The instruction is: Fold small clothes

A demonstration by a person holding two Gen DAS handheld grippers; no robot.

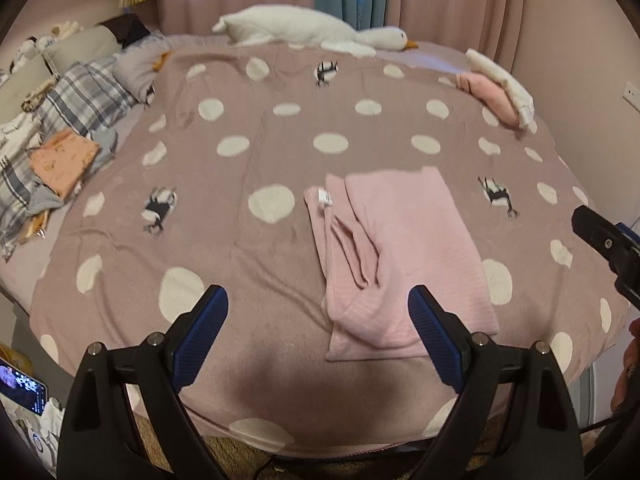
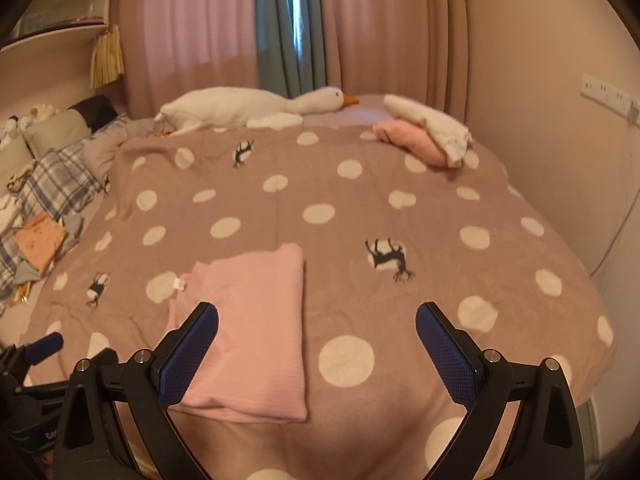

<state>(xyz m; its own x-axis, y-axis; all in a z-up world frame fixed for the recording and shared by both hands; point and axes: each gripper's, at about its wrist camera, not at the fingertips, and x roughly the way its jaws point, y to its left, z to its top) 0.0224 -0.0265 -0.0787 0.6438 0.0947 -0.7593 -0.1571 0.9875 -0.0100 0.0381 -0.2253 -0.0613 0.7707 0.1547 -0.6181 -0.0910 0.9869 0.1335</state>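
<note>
A light pink garment point(image 1: 400, 256) lies folded into a long rectangle on the dotted blanket point(image 1: 260, 152), with a white tag at its far left corner. In the right wrist view the garment point(image 2: 256, 328) lies left of centre. My left gripper point(image 1: 318, 304) is open and empty, hovering above the garment's near left edge. My right gripper point(image 2: 317, 320) is open and empty, above the garment's right edge. The right gripper also shows at the right edge of the left wrist view point(image 1: 600, 240).
A plush goose point(image 1: 320, 30) lies at the bed's far side. Folded pink and white clothes point(image 1: 496, 88) sit at the far right corner. A folded orange garment point(image 1: 64, 164) rests on plaid bedding at the left. The wall runs along the right.
</note>
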